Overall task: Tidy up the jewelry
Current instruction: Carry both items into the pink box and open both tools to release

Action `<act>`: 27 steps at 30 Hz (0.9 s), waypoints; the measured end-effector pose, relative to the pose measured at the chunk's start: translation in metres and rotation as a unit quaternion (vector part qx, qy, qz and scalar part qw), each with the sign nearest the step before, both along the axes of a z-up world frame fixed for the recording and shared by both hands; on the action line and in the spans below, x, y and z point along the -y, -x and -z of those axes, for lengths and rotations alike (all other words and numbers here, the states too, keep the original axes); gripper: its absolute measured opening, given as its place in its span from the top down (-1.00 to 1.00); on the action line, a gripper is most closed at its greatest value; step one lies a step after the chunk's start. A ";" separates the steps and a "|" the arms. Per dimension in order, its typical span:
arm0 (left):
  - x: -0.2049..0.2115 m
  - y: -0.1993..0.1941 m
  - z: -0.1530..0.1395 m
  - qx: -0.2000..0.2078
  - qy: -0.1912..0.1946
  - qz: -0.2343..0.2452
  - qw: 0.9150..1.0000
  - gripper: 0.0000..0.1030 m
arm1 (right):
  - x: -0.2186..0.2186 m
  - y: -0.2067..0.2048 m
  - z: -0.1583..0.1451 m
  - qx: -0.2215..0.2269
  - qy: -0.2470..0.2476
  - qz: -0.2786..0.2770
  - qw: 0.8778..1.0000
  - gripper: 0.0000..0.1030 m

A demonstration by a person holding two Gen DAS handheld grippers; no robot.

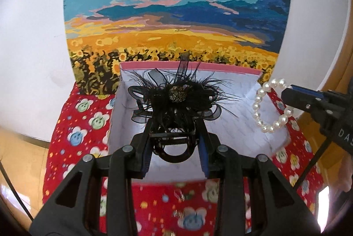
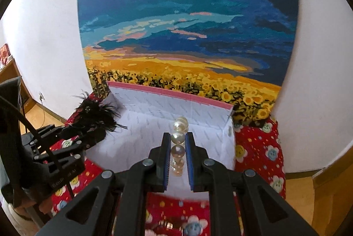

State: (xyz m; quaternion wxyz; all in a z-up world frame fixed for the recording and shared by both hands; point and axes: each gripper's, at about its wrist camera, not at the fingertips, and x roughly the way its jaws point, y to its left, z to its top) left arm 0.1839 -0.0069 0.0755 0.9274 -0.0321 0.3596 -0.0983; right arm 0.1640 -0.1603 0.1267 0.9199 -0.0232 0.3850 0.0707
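Your left gripper (image 1: 174, 125) fingers clamp black feathered hair clip (image 1: 176, 92), beaded centre; right gripper (image 2: 177, 138) fingers pinch white pearl bracelet (image 2: 179, 138) above box (image 2: 154, 108).

Glossy, smooth pearl bracelet (image 1: 270, 103). Wispy matt black feather hair clip (image 1: 176, 99) with sheer ribbon loops and a glittery beaded centre. Matt white paper-lined box (image 1: 238, 125), pink rim. Printed red cloth (image 1: 72, 125). Matt black plastic gripper fingers (image 2: 164, 147).

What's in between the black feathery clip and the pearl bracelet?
Only the white box's bare inside lies between the feather clip and pearl bracelet, seen from the left wrist.
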 end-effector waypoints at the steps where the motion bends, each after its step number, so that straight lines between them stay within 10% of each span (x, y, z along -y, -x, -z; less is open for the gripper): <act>1: 0.000 -0.004 0.001 -0.002 0.002 -0.001 1.000 0.45 | -0.001 -0.006 0.003 -0.002 -0.002 0.001 1.000 0.71; 27: 0.017 -0.061 0.063 -0.097 -0.004 -0.007 0.995 0.23 | 0.037 -0.087 0.087 -0.075 -0.015 0.050 0.996 0.70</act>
